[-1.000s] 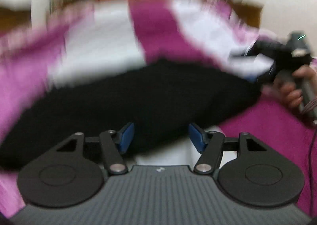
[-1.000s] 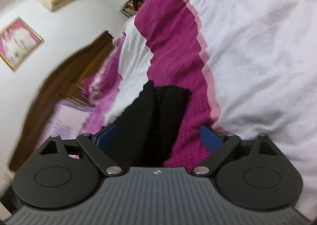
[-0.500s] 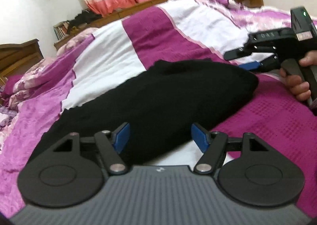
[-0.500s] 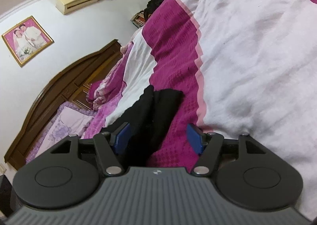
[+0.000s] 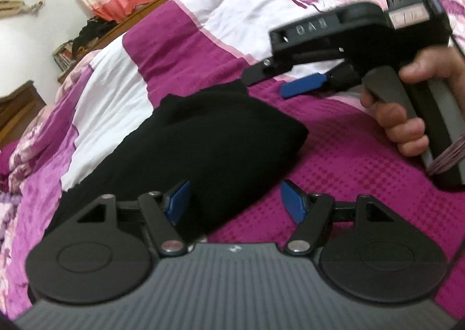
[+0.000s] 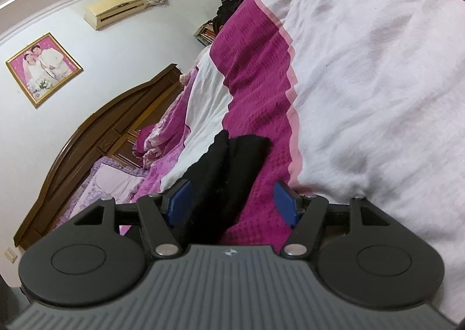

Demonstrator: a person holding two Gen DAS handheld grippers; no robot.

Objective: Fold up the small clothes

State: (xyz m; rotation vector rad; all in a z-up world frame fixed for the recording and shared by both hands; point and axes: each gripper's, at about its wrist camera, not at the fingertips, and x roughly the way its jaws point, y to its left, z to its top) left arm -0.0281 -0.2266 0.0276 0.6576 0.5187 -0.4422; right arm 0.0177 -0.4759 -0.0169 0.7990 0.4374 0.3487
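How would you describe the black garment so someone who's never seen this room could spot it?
Find the bed with the magenta and white bedspread. On it, where a magenta band meets a white one, lies the black garment, folded into a soft bundle. It is the only dark, plain cloth on the bed.

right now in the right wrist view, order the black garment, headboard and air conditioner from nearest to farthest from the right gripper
1. Black garment: on the bedspread, reaching in between the fingers, toward the left one.
2. Headboard: brown wood, farther off on the left.
3. Air conditioner: high on the far wall, upper left.
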